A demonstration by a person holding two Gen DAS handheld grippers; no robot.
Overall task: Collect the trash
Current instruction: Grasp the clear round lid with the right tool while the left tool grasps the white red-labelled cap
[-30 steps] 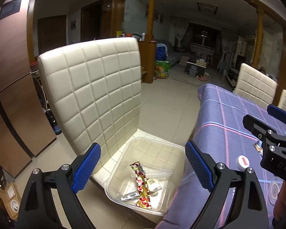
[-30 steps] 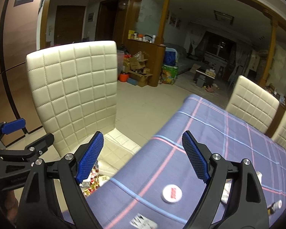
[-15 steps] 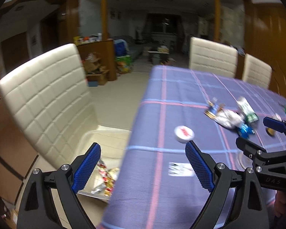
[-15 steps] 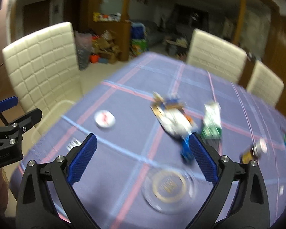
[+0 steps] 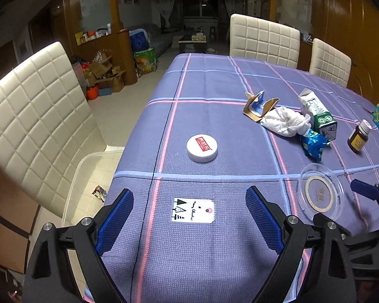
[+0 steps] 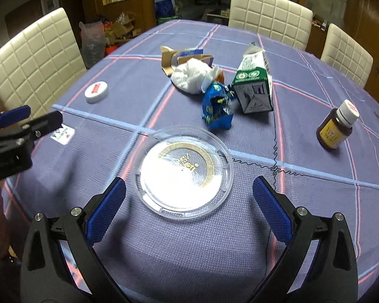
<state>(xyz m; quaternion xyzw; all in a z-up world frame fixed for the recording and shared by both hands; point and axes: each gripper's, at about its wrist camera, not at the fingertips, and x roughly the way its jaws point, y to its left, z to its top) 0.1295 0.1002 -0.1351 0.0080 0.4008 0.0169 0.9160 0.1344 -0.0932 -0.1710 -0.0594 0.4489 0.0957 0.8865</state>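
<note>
The right gripper (image 6: 189,199) hangs over the near part of the counter (image 6: 303,116) with its blue fingers (image 6: 106,208) spread wide, having just finished opening, and nothing is between them. Directly ahead of the fingers, almost centred in the gap, lies a clear round plastic lid (image 6: 184,170) with a gold ring printed on it, flat on the purple checked cloth. Just beyond the lid a crumpled blue foil wrapper (image 6: 217,108) stands up, touching a green and white carton (image 6: 255,85) that lies on its side to the wrapper's right. Behind the wrapper is a wad of white tissue (image 6: 193,78), and behind that a torn piece of brown and blue cardboard (image 6: 179,56). Well to the right of the lid a small brown bottle (image 6: 337,126) with a white cap leans on the cloth.

The left gripper (image 5: 189,221) is released too, fingers (image 5: 116,221) wide apart and holding nothing. A white paper tag (image 5: 192,210) printed with little black trees lies flat on the cloth just ahead, between the two fingers. Farther out from the tag is a white round cap (image 5: 202,148) with a red label. To the left of the tag, off the counter's edge, a clear plastic bin (image 5: 75,174) sits on the seat of a cream quilted chair (image 5: 35,116), with a bit of coloured wrapper (image 5: 99,192) showing inside.
</note>
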